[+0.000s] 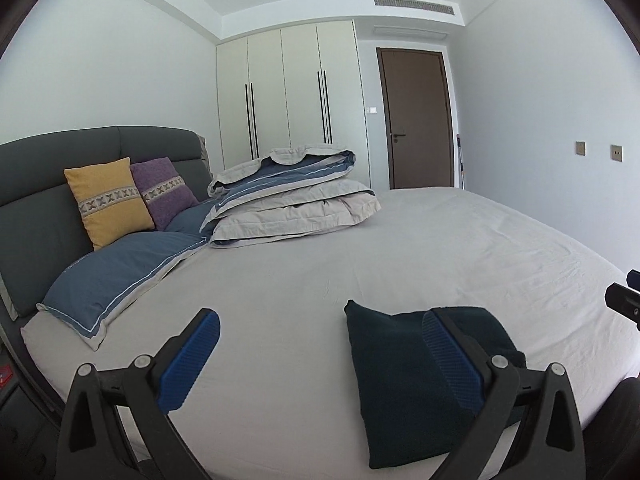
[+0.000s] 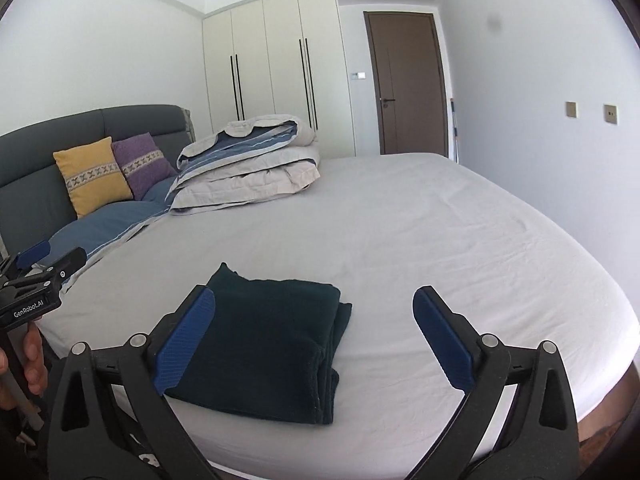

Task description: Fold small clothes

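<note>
Both my tongs stand wide and hold nothing. My left gripper (image 1: 320, 344) hangs above the bed (image 1: 400, 248) with its blue pads (image 1: 192, 356) spread far apart, only bare grey sheet showing between them. The folded dark garment (image 1: 388, 364) lies flat on the sheet under and just behind my left tongs' right-hand finger, which covers part of it from that camera; I cannot tell whether that finger touches the cloth, but it is not pinched. My right gripper (image 2: 314, 336) is spread just as wide above the same dark garment (image 2: 264, 344), whose stacked folded edges face the gap between the pads; the left-hand pad (image 2: 186, 340) of this gripper overlaps the cloth's near left edge in the picture, while the right-hand one sits over bare sheet, well clear of it. The cloth is a neat rectangle near the bed's front edge, close below both tongs. Off to the left of my right tongs I see the black body of my other gripper (image 2: 40, 280), with fingers of my left hand (image 2: 34, 364) curled round its handle. Far ahead of both tongs, a folded grey and blue duvet (image 2: 248, 164) is heaped near the dark headboard (image 1: 36, 200), beside a yellow cushion (image 1: 108, 200), a purple cushion (image 1: 164, 190) and a blue pillow (image 1: 116, 272).
</note>
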A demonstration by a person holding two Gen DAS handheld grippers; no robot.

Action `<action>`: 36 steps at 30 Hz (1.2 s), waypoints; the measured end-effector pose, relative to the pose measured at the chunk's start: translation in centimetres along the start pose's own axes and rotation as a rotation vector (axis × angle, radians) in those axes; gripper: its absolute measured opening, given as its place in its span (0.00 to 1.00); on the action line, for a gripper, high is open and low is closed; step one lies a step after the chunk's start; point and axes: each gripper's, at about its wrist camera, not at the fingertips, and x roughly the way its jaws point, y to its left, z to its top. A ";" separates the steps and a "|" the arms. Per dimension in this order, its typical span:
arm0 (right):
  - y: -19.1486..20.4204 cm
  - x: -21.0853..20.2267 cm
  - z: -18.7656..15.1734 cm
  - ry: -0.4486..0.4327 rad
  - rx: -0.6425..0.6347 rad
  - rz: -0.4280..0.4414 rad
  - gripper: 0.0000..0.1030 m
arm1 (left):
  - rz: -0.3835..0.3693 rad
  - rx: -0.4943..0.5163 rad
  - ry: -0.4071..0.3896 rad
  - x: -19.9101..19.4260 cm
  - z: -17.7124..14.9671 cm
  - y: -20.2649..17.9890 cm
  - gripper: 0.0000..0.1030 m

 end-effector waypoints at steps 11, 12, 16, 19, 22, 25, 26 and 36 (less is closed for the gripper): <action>1.3 1.0 0.2 0.233 0.035 -0.025 0.98 | -0.058 -0.015 0.227 2.1 -0.8 -0.5 1.00; 1.3 1.1 0.1 0.244 0.052 -0.022 0.98 | -0.076 -0.017 0.257 2.4 -1.0 -0.7 1.00; 2.0 1.2 0.1 0.255 0.036 -0.072 0.98 | -0.108 -0.036 0.335 3.1 -2.0 -1.4 1.00; 2.7 1.5 0.3 0.283 0.010 -0.101 0.98 | -0.118 -0.049 0.389 3.8 -2.8 -1.6 1.00; 2.9 2.0 0.2 0.330 0.032 -0.108 0.98 | -0.119 -0.061 0.422 4.3 -3.3 -1.6 1.00; 3.6 2.7 -0.4 0.357 -0.001 -0.128 0.98 | -0.127 -0.074 0.442 4.3 -3.6 -1.5 1.00; 3.8 2.8 -0.6 0.361 -0.011 -0.128 0.98 | -0.127 -0.079 0.443 4.3 -3.6 -1.4 1.00; 4.2 3.6 -1.2 0.381 -0.015 -0.117 0.98 | -0.131 -0.098 0.454 4.6 -3.9 -0.9 1.00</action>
